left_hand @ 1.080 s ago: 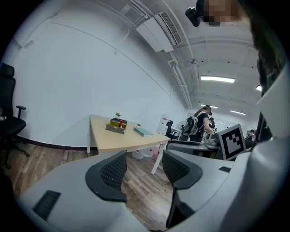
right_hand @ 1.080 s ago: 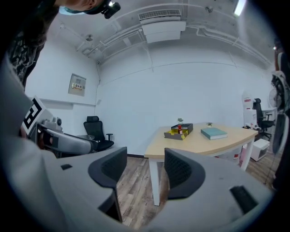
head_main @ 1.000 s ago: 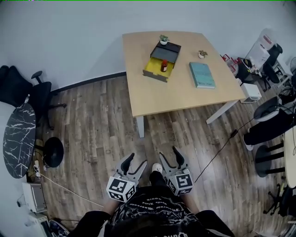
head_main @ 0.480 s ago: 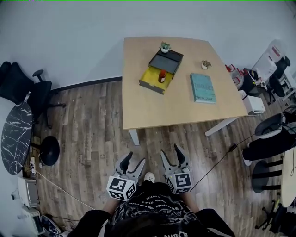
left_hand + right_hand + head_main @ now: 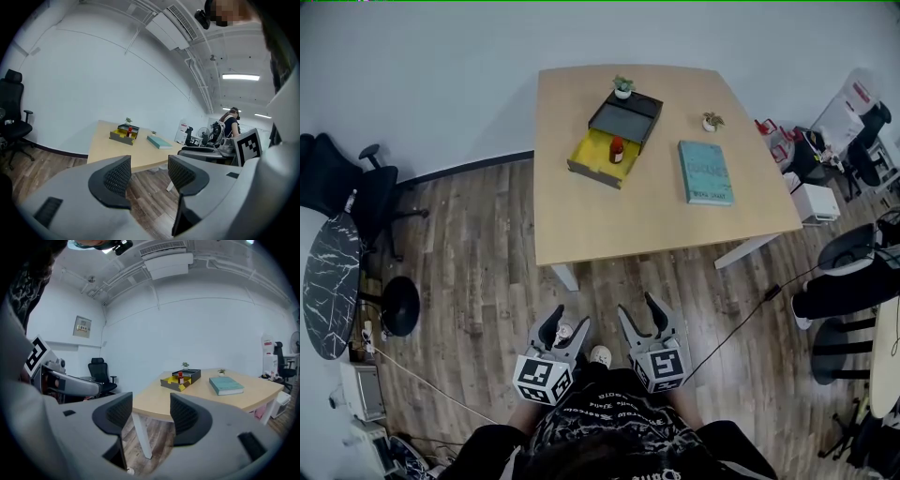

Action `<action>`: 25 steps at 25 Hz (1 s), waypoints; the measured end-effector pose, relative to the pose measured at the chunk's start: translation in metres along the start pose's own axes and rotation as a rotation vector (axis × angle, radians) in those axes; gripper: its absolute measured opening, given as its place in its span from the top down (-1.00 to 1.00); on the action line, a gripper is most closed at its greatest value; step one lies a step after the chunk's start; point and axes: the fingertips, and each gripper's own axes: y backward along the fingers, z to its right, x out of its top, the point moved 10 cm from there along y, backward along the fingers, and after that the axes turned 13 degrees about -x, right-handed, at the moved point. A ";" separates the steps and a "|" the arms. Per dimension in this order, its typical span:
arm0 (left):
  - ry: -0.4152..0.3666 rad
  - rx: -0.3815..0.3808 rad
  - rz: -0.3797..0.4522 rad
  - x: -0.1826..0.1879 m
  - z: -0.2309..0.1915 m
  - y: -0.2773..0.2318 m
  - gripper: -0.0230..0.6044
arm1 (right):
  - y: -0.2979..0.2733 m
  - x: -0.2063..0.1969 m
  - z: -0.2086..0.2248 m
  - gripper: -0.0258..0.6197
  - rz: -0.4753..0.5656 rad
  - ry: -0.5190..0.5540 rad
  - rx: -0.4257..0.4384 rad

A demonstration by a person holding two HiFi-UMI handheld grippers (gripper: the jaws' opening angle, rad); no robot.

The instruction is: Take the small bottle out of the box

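Observation:
A small red bottle [image 5: 617, 150] stands upright in the yellow open drawer of a dark box [image 5: 612, 127] on the far side of a light wooden table [image 5: 609, 216]. The bottle [image 5: 129, 132] and box [image 5: 123, 133] also show in the left gripper view, and the bottle [image 5: 180, 378] and box [image 5: 182, 378] in the right gripper view. Both grippers hang close to the person's body, over the floor, well short of the table. My left gripper [image 5: 565, 323] is open and empty. My right gripper [image 5: 639, 311] is open and empty too.
A teal book [image 5: 705, 172] lies right of the box, with small potted plants [image 5: 622, 86] [image 5: 709, 121] behind. Black office chairs [image 5: 342, 183] and a marbled round table [image 5: 330, 281] stand left. Chairs and clutter [image 5: 853, 262] crowd the right. A cable [image 5: 741, 314] crosses the wooden floor.
The table has drawn nearer in the head view as the person walks toward it. Both grippers stay open and held at the body.

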 end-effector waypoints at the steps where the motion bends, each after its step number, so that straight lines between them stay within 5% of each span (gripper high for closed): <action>1: 0.001 0.002 -0.005 0.000 -0.002 -0.001 0.12 | -0.002 -0.001 0.000 0.14 -0.003 -0.001 0.003; 14: -0.029 -0.070 -0.039 0.018 -0.049 -0.062 0.12 | -0.061 0.005 0.007 0.14 -0.028 -0.003 -0.004; 25: -0.048 -0.136 -0.032 0.070 -0.144 -0.122 0.12 | -0.159 0.041 0.009 0.14 -0.010 0.003 -0.077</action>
